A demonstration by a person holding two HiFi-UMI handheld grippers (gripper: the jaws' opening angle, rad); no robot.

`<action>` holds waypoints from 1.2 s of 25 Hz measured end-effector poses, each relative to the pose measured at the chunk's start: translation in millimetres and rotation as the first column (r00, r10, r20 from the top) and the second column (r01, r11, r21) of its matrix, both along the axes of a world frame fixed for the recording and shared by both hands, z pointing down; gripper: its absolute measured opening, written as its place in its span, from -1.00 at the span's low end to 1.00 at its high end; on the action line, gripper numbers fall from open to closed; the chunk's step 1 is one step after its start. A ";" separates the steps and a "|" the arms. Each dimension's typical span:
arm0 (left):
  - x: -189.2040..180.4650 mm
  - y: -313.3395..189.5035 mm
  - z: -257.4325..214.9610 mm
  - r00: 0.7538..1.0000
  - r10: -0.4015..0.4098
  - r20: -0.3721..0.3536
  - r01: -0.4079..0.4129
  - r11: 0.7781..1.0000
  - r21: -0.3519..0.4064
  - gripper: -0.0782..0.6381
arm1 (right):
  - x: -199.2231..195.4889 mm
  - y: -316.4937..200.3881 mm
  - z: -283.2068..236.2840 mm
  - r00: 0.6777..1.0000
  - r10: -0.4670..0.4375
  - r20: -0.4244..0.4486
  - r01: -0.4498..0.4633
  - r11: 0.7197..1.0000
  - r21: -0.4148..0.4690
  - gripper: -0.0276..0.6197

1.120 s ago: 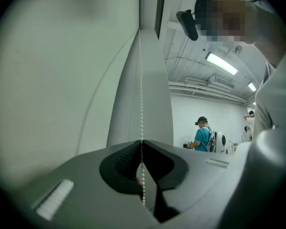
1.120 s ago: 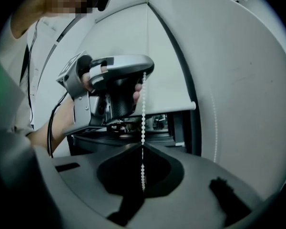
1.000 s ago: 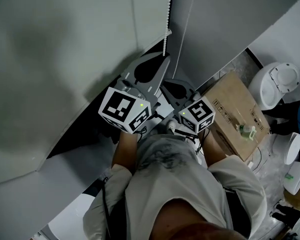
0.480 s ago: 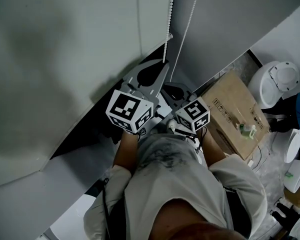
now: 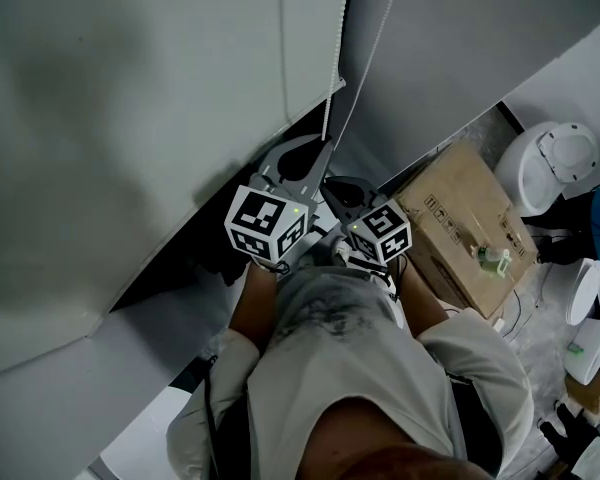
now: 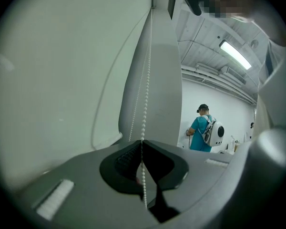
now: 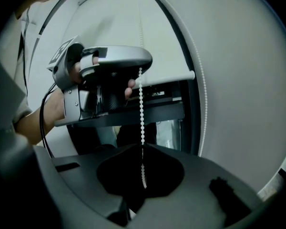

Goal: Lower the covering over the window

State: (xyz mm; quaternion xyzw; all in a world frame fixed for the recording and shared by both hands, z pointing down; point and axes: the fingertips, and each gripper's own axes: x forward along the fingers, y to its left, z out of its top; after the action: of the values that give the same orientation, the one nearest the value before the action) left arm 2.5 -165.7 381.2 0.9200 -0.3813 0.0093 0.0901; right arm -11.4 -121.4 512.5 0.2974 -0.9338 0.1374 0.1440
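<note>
- Pale, smooth roller blind [image 5: 130, 118], matte fabric with a slim rounded bottom bar, hanging partway down the window; a dark opening [image 7: 148, 123] shows below that bar.
- Running beside its edge is the bead chain [image 5: 329, 108], a string of tiny white balls, two strands side by side.
- Left claw [image 6: 142, 140]: grey plastic jaws pinched together, one strand of the chain nipped right at the tips and trailing through the hollow behind them.
- Right claw [image 7: 143, 146]: jaws also closed, clamped on that same strand, the beads threading on down inside.
- From the right gripper view, the left claw sits higher up the chain, a bare hand [image 7: 86, 75] wrapped round its handle, cable trailing off the wrist.
- Head view: both marker cubes [image 5: 267, 226] close together in front of the person's chest, forearms tucked in, claws pointing toward the blind's edge.
- Off to the right on the floor, a brown cardboard box [image 5: 470, 228], and past it a white rounded appliance [image 5: 555, 168].
- In the background of the left gripper view, a person in a teal shirt [image 6: 202, 132] with a white backpack, well apart from the chain, under a bright ceiling strip light [image 6: 236, 55].
</note>
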 end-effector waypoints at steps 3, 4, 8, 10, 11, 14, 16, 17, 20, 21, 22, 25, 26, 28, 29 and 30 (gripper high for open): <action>-4.0 -0.8 0.1 1.000 -0.014 -0.002 0.014 1.000 0.009 -0.73 | 1.7 -2.2 -2.5 1.000 0.020 0.018 -0.020 1.000 0.014 -0.86; -6.1 -0.9 -0.8 1.000 -0.019 -0.006 0.020 1.000 0.014 -0.73 | 1.9 -2.5 -4.4 0.999 0.024 0.022 -0.024 0.999 0.021 -0.86; -15.7 -1.5 -4.0 0.999 -0.045 -0.028 0.046 0.999 0.026 -0.72 | 5.3 -4.3 -11.8 0.998 0.041 0.036 -0.043 0.998 0.054 -0.86; -19.3 -1.5 -5.6 0.998 -0.053 -0.034 0.054 0.998 0.032 -0.72 | 6.2 -6.8 -18.4 0.997 0.055 0.048 -0.058 0.995 0.077 -0.86; -20.6 -1.2 -6.6 0.998 -0.056 -0.035 0.057 0.998 0.035 -0.72 | 6.7 -7.5 -20.9 0.997 0.059 0.049 -0.063 0.995 0.082 -0.85; -24.4 -0.3 -9.5 0.997 -0.058 -0.040 0.060 0.997 0.039 -0.71 | 6.6 -8.8 -26.1 0.997 0.065 0.049 -0.069 0.993 0.093 -0.85; -25.9 -0.8 -9.7 0.997 -0.063 -0.040 0.065 0.997 0.041 -0.71 | 6.1 -9.0 -25.7 0.997 0.061 0.042 -0.065 0.994 0.093 -0.85; -26.0 -1.1 -9.3 0.997 -0.066 -0.037 0.067 0.997 0.042 -0.70 | 6.1 -9.0 -25.5 0.997 0.059 0.040 -0.063 0.994 0.095 -0.85; -27.0 0.0 -8.6 0.997 -0.070 -0.034 0.072 0.997 0.041 -0.70 | 5.3 -8.5 -27.7 0.997 0.057 0.045 -0.062 0.992 0.109 -0.85; -27.5 0.1 -8.5 0.997 -0.072 -0.033 0.074 0.996 0.041 -0.70 | 5.0 -8.1 -28.3 0.997 0.057 0.044 -0.062 0.992 0.110 -0.85; -28.0 -0.2 -8.2 0.997 -0.074 -0.032 0.076 0.996 0.040 -0.70 | 5.1 -8.0 -28.8 0.997 0.058 0.043 -0.062 0.992 0.111 -0.85; -29.7 -0.4 -8.5 0.997 -0.078 -0.029 0.079 0.996 0.040 -0.67 | 6.4 -6.2 -29.3 0.998 0.057 0.037 -0.061 0.993 0.102 -0.83; -30.5 0.3 -9.0 0.996 -0.078 -0.030 0.080 0.996 0.039 -0.65 | 7.3 -4.5 -28.8 0.998 0.056 0.033 -0.059 0.994 0.093 -0.78; -32.4 2.1 -9.6 0.996 -0.079 -0.030 0.080 0.996 0.038 -0.58 | 9.8 -2.5 -30.6 0.998 0.058 0.029 -0.060 0.994 0.090 -0.72; -33.6 3.2 -9.6 0.996 -0.080 -0.030 0.081 0.996 0.037 -0.55 | 11.0 -2.4 -32.9 0.998 0.062 0.034 -0.065 0.993 0.096 -0.70; -34.7 4.3 -9.4 0.996 -0.082 -0.030 0.083 0.996 0.036 -0.53 | 12.5 -2.9 -36.4 0.997 0.067 0.044 -0.071 0.992 0.107 -0.69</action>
State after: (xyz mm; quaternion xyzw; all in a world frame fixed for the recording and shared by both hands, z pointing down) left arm -32.1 -161.5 371.7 0.9050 -0.4178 -0.0144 0.0789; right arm 1.1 -124.3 476.1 0.3342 -0.9317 0.0975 0.1041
